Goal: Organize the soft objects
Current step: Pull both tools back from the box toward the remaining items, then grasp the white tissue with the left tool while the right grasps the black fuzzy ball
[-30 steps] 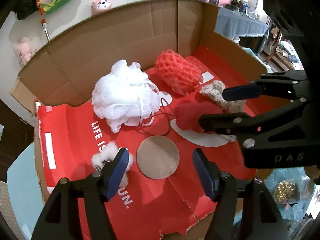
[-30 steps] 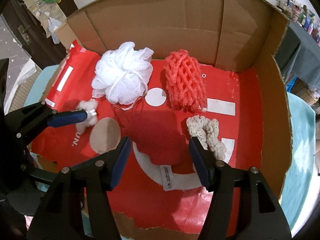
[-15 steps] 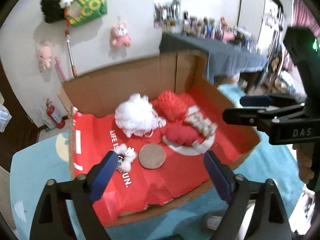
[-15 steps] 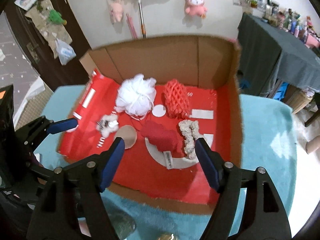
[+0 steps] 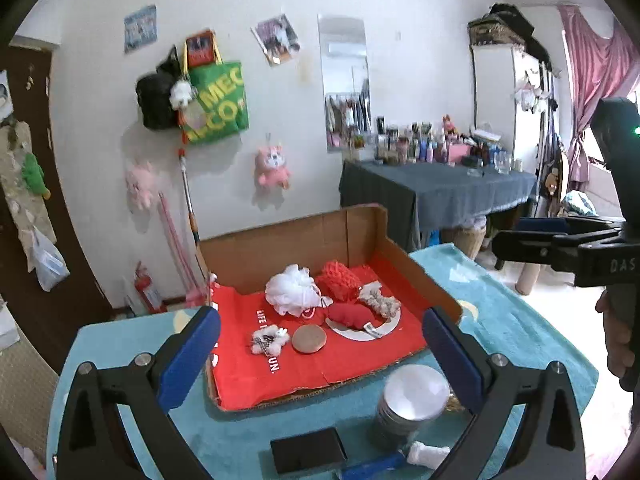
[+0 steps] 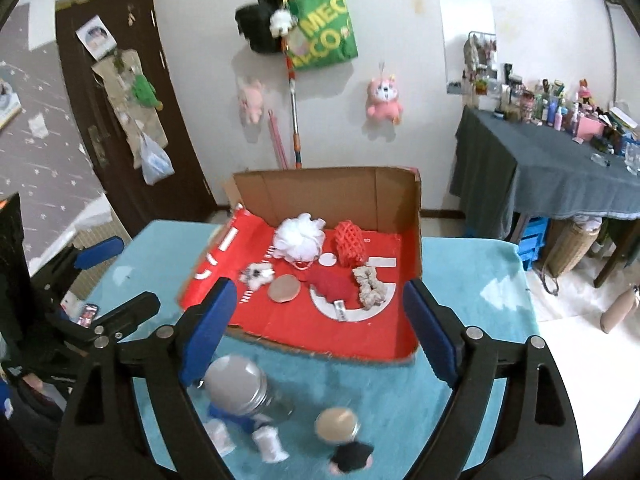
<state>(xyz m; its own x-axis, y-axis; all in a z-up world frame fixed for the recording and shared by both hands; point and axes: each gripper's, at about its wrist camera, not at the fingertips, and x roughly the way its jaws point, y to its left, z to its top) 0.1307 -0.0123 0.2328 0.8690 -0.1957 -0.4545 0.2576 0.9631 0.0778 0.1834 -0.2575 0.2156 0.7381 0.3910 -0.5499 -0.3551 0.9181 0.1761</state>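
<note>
Seemingly, scrunchie (image 6: 370,283) lies lengthwise, pointing boxward.

Near the bottom edge of the right wrist view, a lidded jar (image 6: 244,390) and a smaller one (image 6: 336,426) are smeared by motion; the white rolls (image 6: 270,444) beside them cannot be identified. In the left wrist view, a black case (image 5: 308,455) and a blue-handled tool (image 5: 376,466) are partly cut off by the frame's lower edge and a finger of the left hand-held gripper (image 5: 320,356). The right hand-held gripper (image 5: 520,234) runs off the right edge, only its side showing. Bottles (image 5: 424,146) on the far table are too small to tell apart. Lettering on the box (image 5: 368,240) liner is partly hidden by the white puff (image 5: 294,290).
</note>
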